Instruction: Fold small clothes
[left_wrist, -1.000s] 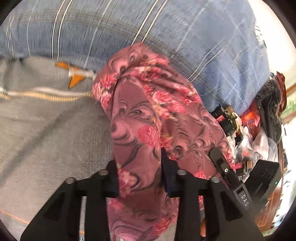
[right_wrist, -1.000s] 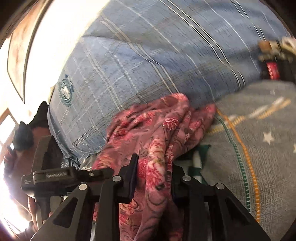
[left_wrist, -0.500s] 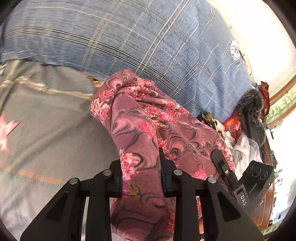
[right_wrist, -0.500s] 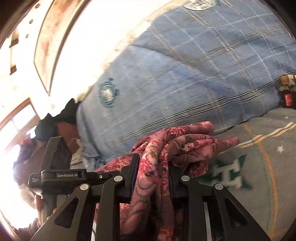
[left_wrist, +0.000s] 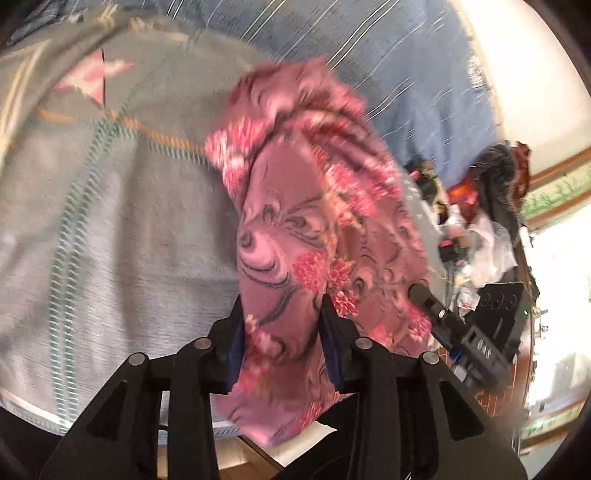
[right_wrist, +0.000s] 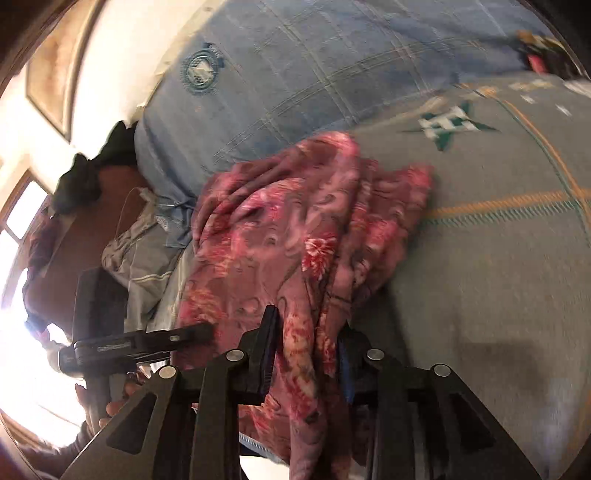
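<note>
A pink floral garment (left_wrist: 306, 206) hangs bunched between both grippers above a grey blanket (left_wrist: 129, 229). My left gripper (left_wrist: 282, 317) is shut on one edge of it, cloth spilling out below the fingers. My right gripper (right_wrist: 306, 332) is shut on another edge of the same garment (right_wrist: 288, 229). The other gripper shows in each view: the right one at the lower right of the left wrist view (left_wrist: 454, 332), the left one at the lower left of the right wrist view (right_wrist: 136, 343). The far end of the garment trails toward the blanket (right_wrist: 498, 258).
A large blue checked pillow (right_wrist: 314, 74) lies along the back of the bed. Cluttered small items and dark clothing (left_wrist: 476, 206) sit beside the bed. A wall and window frame (right_wrist: 22, 206) are at the left. The blanket has star patterns (right_wrist: 450, 125) and orange lines.
Both grippers have pulled back and away from the pillow with the garment still held. More of the grey blanket shows under it now. The views are motion-blurred.
</note>
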